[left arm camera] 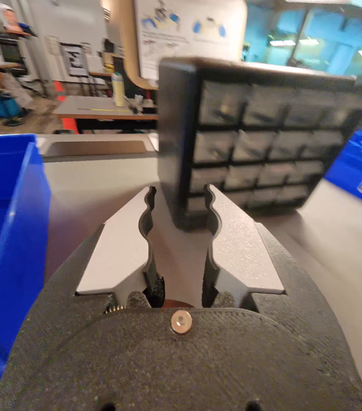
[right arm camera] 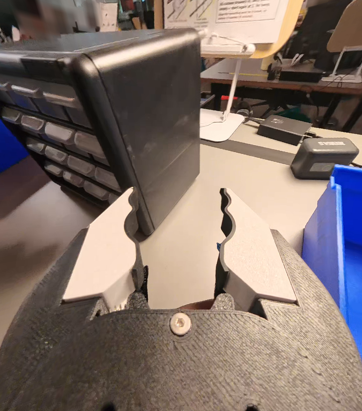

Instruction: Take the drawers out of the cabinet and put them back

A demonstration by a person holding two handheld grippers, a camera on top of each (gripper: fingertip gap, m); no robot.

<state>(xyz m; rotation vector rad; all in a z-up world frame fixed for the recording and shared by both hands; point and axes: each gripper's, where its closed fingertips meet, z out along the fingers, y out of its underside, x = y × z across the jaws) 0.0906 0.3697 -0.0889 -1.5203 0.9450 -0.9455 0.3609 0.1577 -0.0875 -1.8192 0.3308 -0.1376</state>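
Drawers (right arm camera: 64, 142) all sit shut in the black cabinet (right arm camera: 153, 124), upright mid-worktop (right arm camera: 253, 200) between two blue bins (left arm camera: 2, 222). Left claw (left arm camera: 180, 195) and right claw (right arm camera: 177, 198) are both released, empty, flanking its near corners. A careless tug could tip it. Blur hides the drawer handles.

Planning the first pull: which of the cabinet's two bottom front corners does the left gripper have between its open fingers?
The corner at the cabinet's plain black side panel end; it shows between the left gripper's spread fingers, nothing clamped. The opposite corner lies far off, by the blue bin.
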